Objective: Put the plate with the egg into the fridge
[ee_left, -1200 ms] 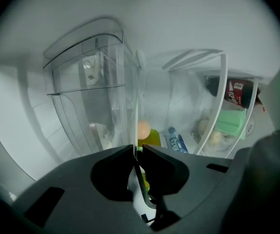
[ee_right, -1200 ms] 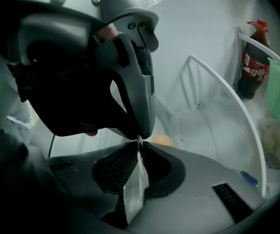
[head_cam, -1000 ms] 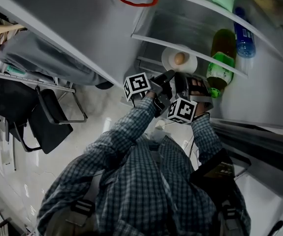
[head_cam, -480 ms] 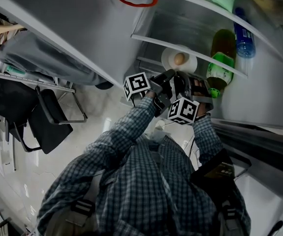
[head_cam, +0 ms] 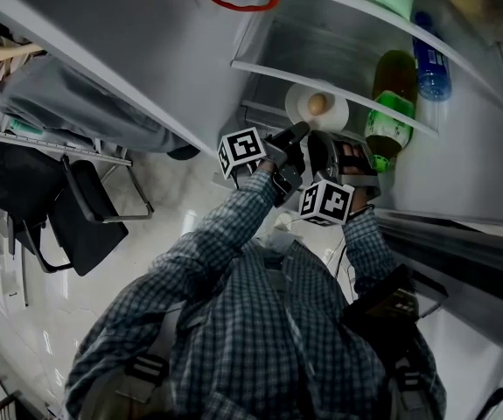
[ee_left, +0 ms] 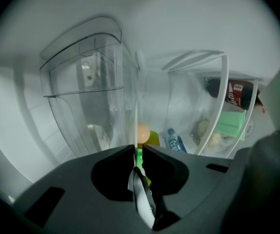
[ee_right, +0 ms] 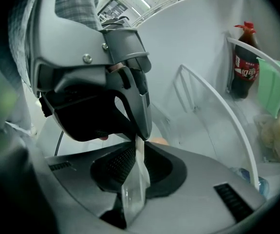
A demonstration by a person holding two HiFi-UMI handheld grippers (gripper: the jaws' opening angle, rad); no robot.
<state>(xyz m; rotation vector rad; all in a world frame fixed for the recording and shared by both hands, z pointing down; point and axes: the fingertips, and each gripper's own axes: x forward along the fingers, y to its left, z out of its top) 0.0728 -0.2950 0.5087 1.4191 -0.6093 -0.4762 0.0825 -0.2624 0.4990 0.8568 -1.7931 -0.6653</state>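
A small white plate (head_cam: pixel 308 112) with a brown egg (head_cam: pixel 318 104) on it hangs at the edge of a fridge shelf (head_cam: pixel 338 94). My left gripper (head_cam: pixel 301 132) and right gripper (head_cam: pixel 328 138) are both shut on its near rim, side by side. In the left gripper view the plate (ee_left: pixel 132 130) stands edge-on between the shut jaws of the left gripper (ee_left: pixel 136 152), with the egg (ee_left: pixel 142 132) just beyond. In the right gripper view the right gripper (ee_right: pixel 139 147) pinches the plate rim (ee_right: pixel 136 179), and the left gripper's body (ee_right: pixel 105 91) looms right beside it.
A green bottle (head_cam: pixel 389 103) and a blue bottle (head_cam: pixel 431 64) stand right of the plate. A cola bottle (ee_right: pixel 246 62) and a green packet (ee_left: pixel 232 123) sit in the fridge. A clear drawer (ee_left: pixel 88 91) is to the left. A black chair (head_cam: pixel 85 208) stands on the floor.
Almost nothing: both grippers stay shut on the plate at the shelf edge, and the right gripper's marker cube has dipped slightly.
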